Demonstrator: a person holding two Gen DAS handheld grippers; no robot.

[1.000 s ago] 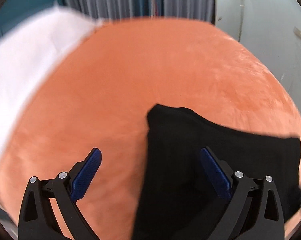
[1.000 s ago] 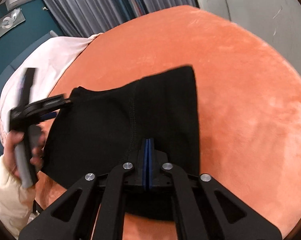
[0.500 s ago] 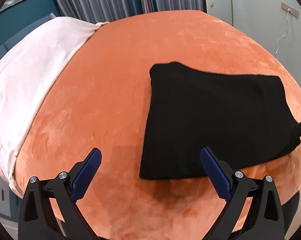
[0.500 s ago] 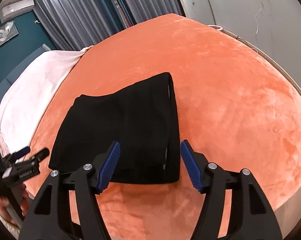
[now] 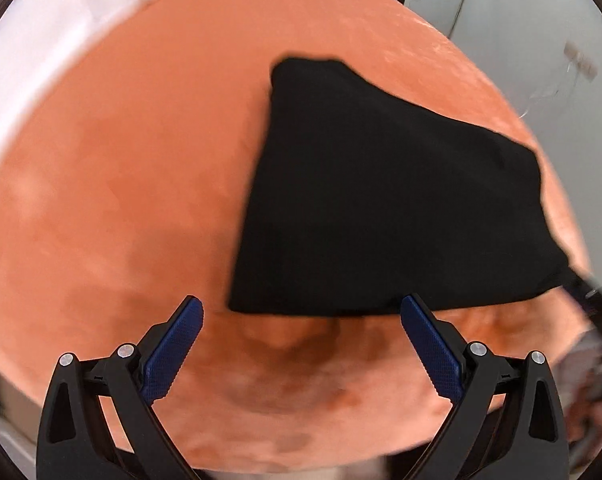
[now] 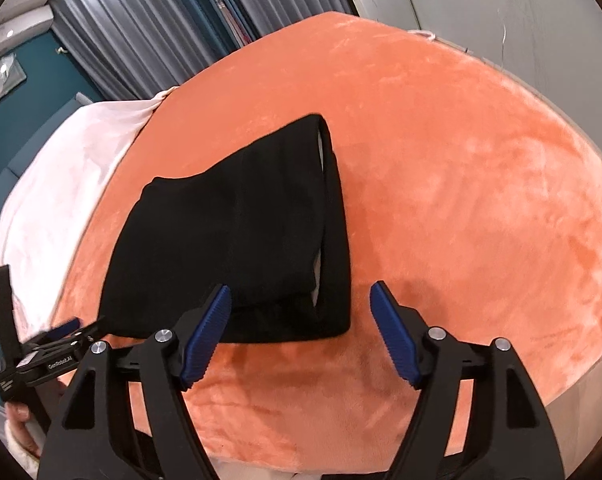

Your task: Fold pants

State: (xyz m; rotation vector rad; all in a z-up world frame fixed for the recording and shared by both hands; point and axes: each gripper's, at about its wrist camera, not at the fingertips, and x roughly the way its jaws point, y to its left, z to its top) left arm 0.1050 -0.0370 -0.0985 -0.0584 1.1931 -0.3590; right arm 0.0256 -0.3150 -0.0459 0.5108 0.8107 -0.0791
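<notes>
The black pants (image 5: 381,200) lie folded into a compact stack on the orange plush bed (image 5: 121,200). In the right wrist view the pants (image 6: 229,232) show the waistband edge on the right side of the stack. My left gripper (image 5: 301,312) is open and empty, just short of the stack's near edge. My right gripper (image 6: 301,300) is open and empty, hovering at the near right corner of the stack. The left gripper also shows in the right wrist view (image 6: 57,344), held in a hand at the lower left.
A pale pink sheet (image 6: 61,184) covers the far left of the bed. Grey curtains (image 6: 141,32) and a teal wall stand behind. A grey wall (image 6: 501,8) runs along the right. The bed's front edge (image 6: 341,448) is close below the grippers.
My right gripper has let go of the pants, opened and drawn back. My left gripper has pulled back from over the stack to its near edge. The pants now lie flat.
</notes>
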